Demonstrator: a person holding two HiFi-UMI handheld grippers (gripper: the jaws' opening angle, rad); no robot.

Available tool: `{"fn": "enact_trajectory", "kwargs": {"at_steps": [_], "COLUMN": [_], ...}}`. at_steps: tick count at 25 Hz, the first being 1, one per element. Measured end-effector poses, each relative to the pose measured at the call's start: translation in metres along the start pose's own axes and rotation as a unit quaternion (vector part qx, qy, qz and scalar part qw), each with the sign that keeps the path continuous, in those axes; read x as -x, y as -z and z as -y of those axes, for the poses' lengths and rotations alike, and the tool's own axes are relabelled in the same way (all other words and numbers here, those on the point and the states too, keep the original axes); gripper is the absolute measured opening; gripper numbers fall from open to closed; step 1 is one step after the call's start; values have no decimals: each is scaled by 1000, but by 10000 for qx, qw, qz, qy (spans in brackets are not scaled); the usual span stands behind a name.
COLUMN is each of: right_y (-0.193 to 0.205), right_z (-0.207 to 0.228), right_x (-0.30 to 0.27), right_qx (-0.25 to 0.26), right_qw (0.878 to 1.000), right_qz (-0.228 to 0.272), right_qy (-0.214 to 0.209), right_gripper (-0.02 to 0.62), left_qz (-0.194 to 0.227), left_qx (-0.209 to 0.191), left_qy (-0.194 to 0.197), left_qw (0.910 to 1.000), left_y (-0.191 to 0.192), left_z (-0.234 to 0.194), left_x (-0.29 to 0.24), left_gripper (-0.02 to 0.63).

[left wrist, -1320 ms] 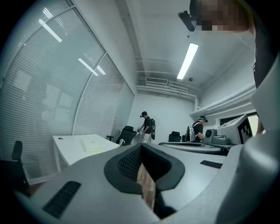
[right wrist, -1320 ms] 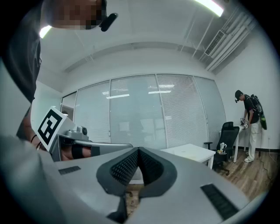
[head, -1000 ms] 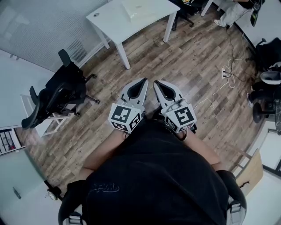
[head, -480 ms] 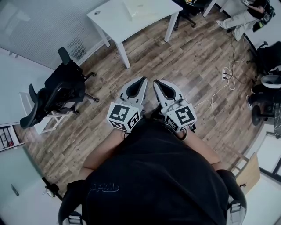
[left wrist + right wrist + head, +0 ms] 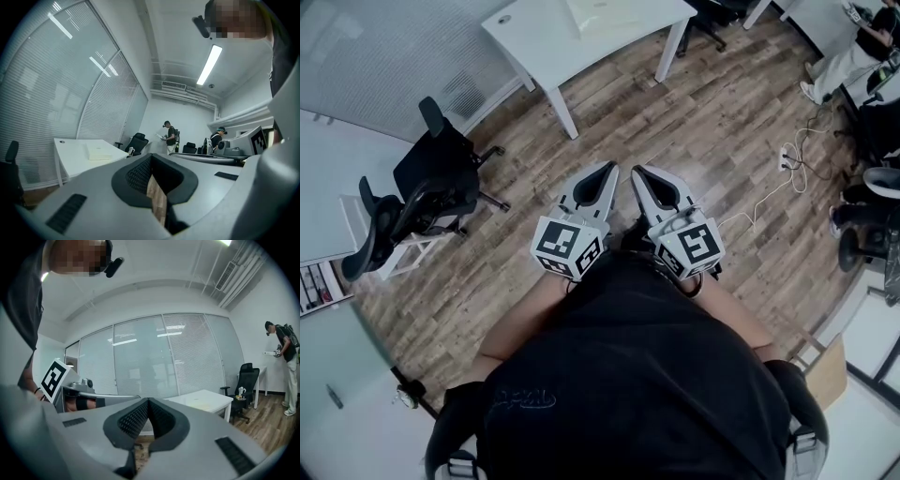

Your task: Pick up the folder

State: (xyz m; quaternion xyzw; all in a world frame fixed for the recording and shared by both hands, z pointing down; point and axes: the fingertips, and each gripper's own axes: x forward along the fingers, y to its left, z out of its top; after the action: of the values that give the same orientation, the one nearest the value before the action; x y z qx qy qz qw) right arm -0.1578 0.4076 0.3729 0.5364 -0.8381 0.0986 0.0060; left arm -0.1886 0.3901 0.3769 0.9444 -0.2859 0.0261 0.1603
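head view: your left tool [image 5: 607, 170] and right tool [image 5: 638, 172], jaws together and empty, side by side; folder [image 5: 600, 14] lies on the white tabletop [image 5: 536, 39], well apart.

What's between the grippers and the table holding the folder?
Head view: only bare wood floor between left gripper, right gripper and the white table bearing the folder. A black chair stands off to the left.
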Motion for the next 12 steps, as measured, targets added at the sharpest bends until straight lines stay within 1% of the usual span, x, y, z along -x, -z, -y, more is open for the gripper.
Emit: {"fn": "enact_trajectory", "kwargs": {"at_steps": [7, 12], "right_y": [-7, -20], "right_z": [61, 115], "right_x": [-12, -20], "right_qx": [-42, 62], "right_qw": [10000, 9999], "right_qz": [11, 107], "right_qy": [-20, -101], "right_gripper": [20, 21], "left_qz": [-35, 72], "left_qx": [-58, -148], "left_qy": [-74, -142], "left_qw": [9999, 9998], "left_y": [-5, -15], "left_z": [-6, -5], "left_x": [-59, -115], "left_gripper": [12, 12]}}
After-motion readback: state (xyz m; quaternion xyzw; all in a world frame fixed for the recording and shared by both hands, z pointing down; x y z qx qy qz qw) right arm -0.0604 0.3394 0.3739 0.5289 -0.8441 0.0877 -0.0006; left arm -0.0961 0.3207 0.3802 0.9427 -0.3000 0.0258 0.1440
